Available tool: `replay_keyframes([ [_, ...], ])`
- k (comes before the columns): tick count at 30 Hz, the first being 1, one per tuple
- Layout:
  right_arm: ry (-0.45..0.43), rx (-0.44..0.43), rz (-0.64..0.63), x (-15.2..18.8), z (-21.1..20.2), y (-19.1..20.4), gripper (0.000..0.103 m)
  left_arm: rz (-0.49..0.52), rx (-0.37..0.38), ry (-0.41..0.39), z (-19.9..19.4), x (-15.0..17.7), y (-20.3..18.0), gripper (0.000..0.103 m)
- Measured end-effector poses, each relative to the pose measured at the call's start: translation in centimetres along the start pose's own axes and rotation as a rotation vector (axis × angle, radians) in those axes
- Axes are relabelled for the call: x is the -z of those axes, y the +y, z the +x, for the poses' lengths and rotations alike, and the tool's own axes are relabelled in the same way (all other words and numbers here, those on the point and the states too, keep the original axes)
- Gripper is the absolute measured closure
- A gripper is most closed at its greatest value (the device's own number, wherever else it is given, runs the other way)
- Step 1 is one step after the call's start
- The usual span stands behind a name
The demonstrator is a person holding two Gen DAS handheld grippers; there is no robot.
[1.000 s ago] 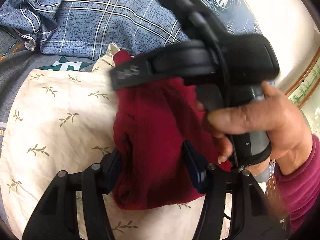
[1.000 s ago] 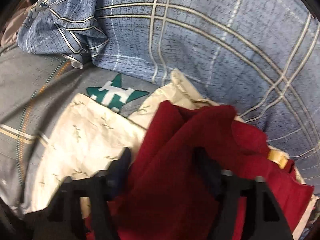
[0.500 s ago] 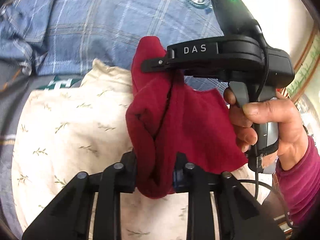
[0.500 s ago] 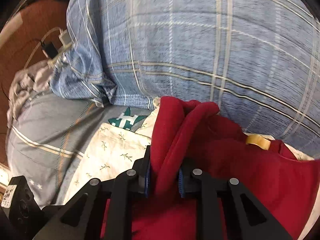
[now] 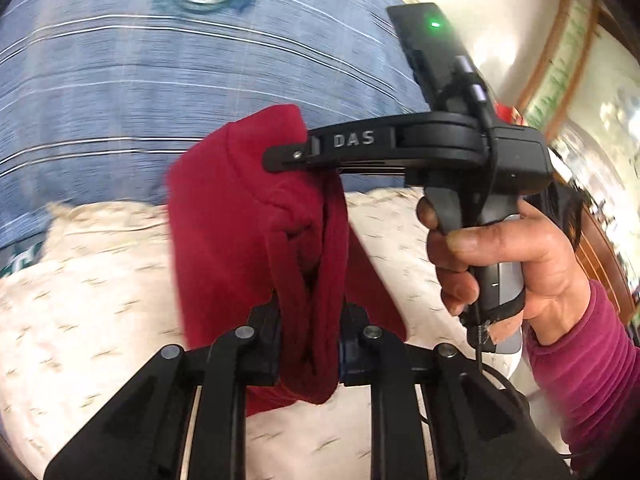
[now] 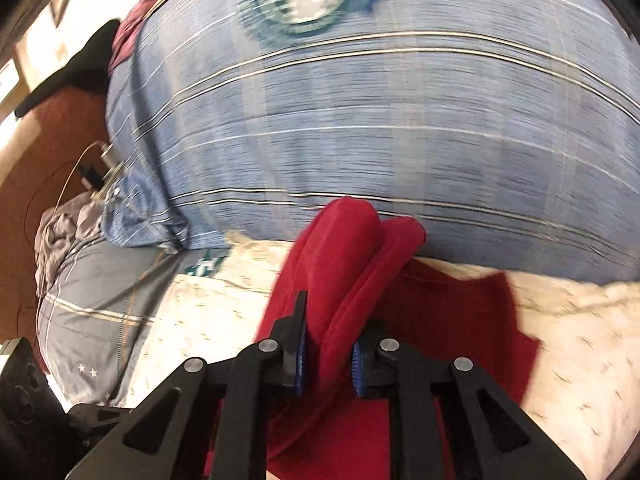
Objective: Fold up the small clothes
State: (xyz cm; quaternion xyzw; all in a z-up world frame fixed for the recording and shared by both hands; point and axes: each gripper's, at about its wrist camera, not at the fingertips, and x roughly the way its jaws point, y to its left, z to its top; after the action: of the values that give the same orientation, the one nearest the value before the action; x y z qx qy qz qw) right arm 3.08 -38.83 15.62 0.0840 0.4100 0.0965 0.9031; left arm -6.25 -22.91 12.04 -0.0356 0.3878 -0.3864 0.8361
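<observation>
Above the leaf-print pillow, both the left gripper and right gripper pinch their fingers on the red garment, holding it up, probably to spread for folding.

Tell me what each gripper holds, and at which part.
Both hold the red garment. The left gripper and the right gripper each pinch a bunched fold of it; which part cannot be told.

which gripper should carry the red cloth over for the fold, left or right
Probably the right gripper. It pinches the top of the red garment, so it could swing that edge over. The left gripper clamps the bunched lower end just above the cream floral cloth, so it can anchor.
</observation>
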Motion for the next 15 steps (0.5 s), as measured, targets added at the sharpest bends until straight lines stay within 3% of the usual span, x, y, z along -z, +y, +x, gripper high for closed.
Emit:
replay_keyframes([
  [4, 0.003, 0.037, 0.073, 1.2, -0.4, -4.8, 0.088, 0.036, 0.026, 0.057, 4.4, -0.1, -2.9, 0.087],
  [9, 0.054, 0.102, 0.167, 3.2, 2.2, -9.7, 0.088, 0.02, 0.058, 0.137, 9.5, 0.3, -4.4, 0.086],
  [12, 0.083, 0.087, 0.215, 4.6, 3.4, -11.2, 0.084, 0.011, 0.091, 0.177, 10.2, 0.7, -4.7, 0.069],
  [14, 0.064, 0.046, 0.268, 5.0, 2.1, -11.6, 0.076, 0.035, 0.103, 0.181, 8.7, 0.8, -4.8, 0.059],
  [15, 0.065, 0.042, 0.283, 5.1, 1.4, -11.4, 0.064, 0.056, 0.101, 0.173, 7.5, 0.8, -4.9, 0.054],
])
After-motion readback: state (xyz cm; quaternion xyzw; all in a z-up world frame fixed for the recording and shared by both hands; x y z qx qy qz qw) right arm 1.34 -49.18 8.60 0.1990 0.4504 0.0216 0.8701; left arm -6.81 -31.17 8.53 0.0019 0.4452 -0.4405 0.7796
